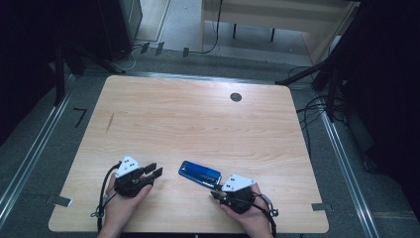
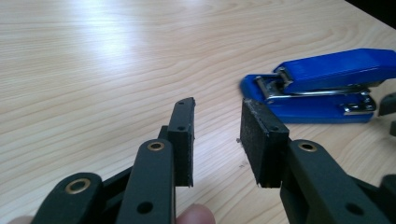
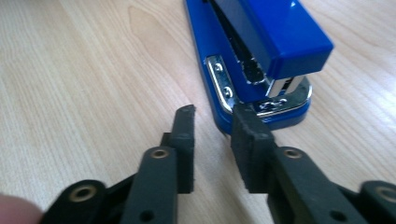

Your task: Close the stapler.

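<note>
Worktop (image 1: 198, 119): pale wood grain, rounded corners, a dark round hole (image 1: 236, 97) near the far edge.
Room: dim, grey floor with cables (image 1: 312, 106); a "7" mark (image 1: 79, 117) left of the worktop.
Stapler (image 1: 199, 173): blue, lying flat near the front edge, between both grippers.
Left gripper (image 1: 154, 170): jaws spread, empty, near the stapler.
Right gripper (image 1: 215, 191): jaws spread, empty, one tip just at the stapler's end.

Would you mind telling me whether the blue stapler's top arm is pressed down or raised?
Raised. In the left gripper view the blue stapler shows a gap between its top arm and base at the front, with the metal magazine visible.
</note>
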The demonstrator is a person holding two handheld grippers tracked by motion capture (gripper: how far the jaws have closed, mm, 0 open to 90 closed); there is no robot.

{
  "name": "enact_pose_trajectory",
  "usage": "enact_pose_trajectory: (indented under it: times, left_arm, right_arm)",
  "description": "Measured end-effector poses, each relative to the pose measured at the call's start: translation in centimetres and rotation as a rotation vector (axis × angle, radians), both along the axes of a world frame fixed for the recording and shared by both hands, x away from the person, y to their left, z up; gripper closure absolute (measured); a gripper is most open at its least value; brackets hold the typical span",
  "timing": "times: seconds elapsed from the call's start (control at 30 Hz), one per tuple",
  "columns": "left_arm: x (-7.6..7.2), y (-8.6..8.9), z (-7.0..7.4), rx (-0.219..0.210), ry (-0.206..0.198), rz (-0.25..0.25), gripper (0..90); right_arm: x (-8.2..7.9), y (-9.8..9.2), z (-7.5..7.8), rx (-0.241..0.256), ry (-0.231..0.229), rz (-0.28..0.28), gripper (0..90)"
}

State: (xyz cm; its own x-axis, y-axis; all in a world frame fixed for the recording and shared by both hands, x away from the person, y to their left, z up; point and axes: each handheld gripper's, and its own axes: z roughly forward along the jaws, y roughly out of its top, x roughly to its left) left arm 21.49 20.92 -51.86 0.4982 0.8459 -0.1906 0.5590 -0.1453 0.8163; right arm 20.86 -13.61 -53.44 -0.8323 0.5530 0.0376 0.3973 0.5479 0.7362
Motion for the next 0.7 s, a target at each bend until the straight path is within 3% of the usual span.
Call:
enact_pose_trajectory:
  times: [0.07, 0.23, 0.5, 0.7]
  left_arm:
    - [-0.5, 0.9, 0.0, 0.002, 0.005, 0.011, 68.6]
    - [-1.9, 3.0, 0.3, 0.014, 0.004, 0.051, 67.7]
    - [-4.1, 5.2, 0.8, 0.049, -0.013, 0.074, 67.1]
    - [-4.5, 6.4, 0.8, 0.065, -0.011, 0.104, 67.2]
  right_arm:
    - [0.0, 0.1, -0.2, -0.025, 0.003, 0.009, 77.5]
    - [0.3, -0.1, -0.3, -0.004, 0.009, 0.007, 81.4]
    - [0.4, -0.3, -0.4, 0.016, 0.024, -0.009, 86.0]
    - [0.6, -0.5, -0.4, 0.03, 0.037, -0.011, 86.7]
